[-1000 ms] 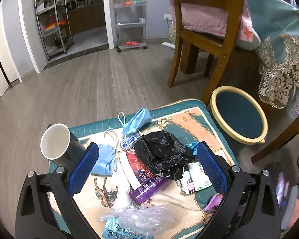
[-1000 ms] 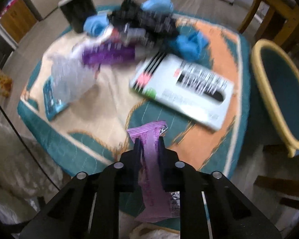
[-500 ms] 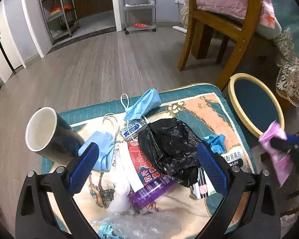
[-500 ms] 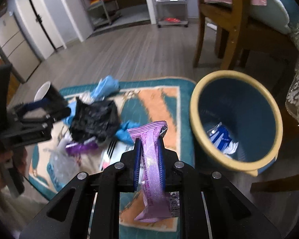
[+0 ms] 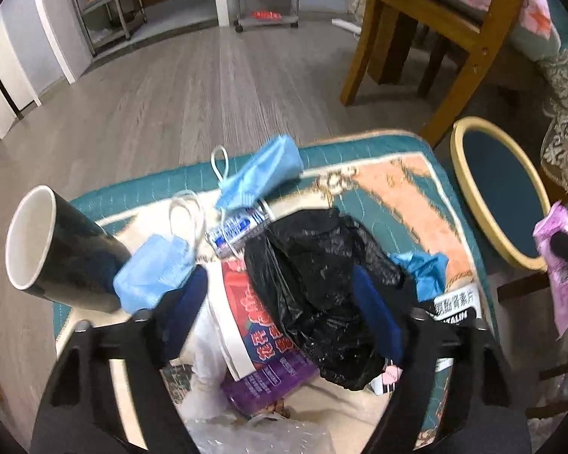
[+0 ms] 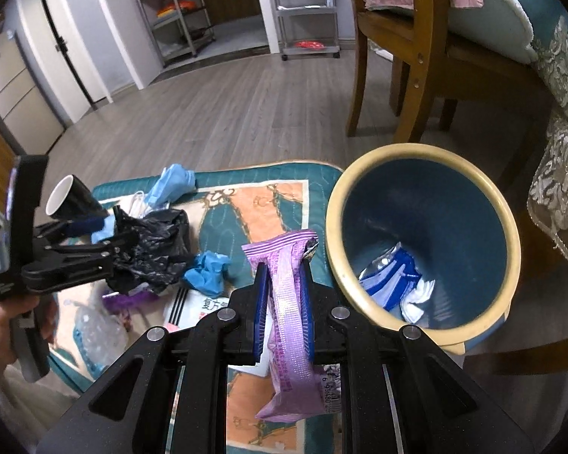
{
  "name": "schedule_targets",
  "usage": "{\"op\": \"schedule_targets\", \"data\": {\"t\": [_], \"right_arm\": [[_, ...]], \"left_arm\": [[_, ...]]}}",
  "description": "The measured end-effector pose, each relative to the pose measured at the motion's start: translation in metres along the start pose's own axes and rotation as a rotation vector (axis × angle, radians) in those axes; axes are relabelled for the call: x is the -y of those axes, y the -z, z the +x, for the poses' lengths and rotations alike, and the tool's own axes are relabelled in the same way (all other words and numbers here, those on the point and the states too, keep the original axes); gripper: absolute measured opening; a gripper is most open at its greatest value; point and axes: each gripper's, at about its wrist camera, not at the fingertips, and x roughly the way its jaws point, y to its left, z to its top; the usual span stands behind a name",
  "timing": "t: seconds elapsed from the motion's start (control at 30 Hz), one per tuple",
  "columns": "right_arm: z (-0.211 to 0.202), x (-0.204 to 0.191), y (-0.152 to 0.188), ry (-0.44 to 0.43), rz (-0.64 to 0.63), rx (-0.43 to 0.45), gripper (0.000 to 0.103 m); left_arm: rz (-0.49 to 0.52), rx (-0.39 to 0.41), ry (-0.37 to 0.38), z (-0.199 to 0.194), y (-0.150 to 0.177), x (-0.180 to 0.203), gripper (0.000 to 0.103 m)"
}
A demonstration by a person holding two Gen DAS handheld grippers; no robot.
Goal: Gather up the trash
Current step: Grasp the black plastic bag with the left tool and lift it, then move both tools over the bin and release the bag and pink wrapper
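- The right gripper (image 6: 284,295) is clenched on a purple wrapper (image 6: 289,314), held just short of the bin (image 6: 428,155), which stands ahead and to its right; the wrapper is not yet over the opening.
- Inside the bin lie a blue-and-white packet (image 6: 392,278) and some white scraps, so only a small part of the job looks done.
- The left gripper (image 5: 280,306) has its jaws closing around a black plastic bag (image 5: 322,265); the pads do not seem to press it yet.
- Still on the rug (image 5: 378,181) around that gripper: blue face masks (image 5: 261,174), a black paper cup (image 5: 60,249), a red-and-purple packet (image 5: 261,336), a white box (image 5: 456,302).
- Writing: the white box shows Chinese characters and the letters "ITALIN" (partly hidden); the red-and-purple packet carries Chinese print; the purple wrapper has barcode digits, too small to read surely.
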Motion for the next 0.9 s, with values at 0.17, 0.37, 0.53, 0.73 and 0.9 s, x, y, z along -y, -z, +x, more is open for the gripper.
{"op": "schedule_targets", "data": {"t": [0.17,0.37,0.53,0.73,0.9], "right_arm": [[-0.003,0.000,0.001,0.010,-0.006,0.009,0.017],[-0.008,0.004,0.001,0.026,0.010,0.024,0.017],[-0.014,0.014,-0.001,-0.003,0.085,0.032,0.017],[-0.025,0.022,-0.007,0.024,0.105,0.073,0.017],[-0.046,0.043,-0.018,0.056,0.153,0.145,0.017]], "left_arm": [[0.004,-0.055,0.016,0.005,0.006,0.000,0.018],[0.000,0.031,0.014,-0.021,0.005,-0.002,0.007],[0.011,0.115,0.011,-0.046,0.002,-0.002,0.006],[0.028,0.220,0.018,-0.074,-0.005,0.001,0.006],[0.071,0.291,0.044,-0.093,-0.009,0.017,0.006]]}}
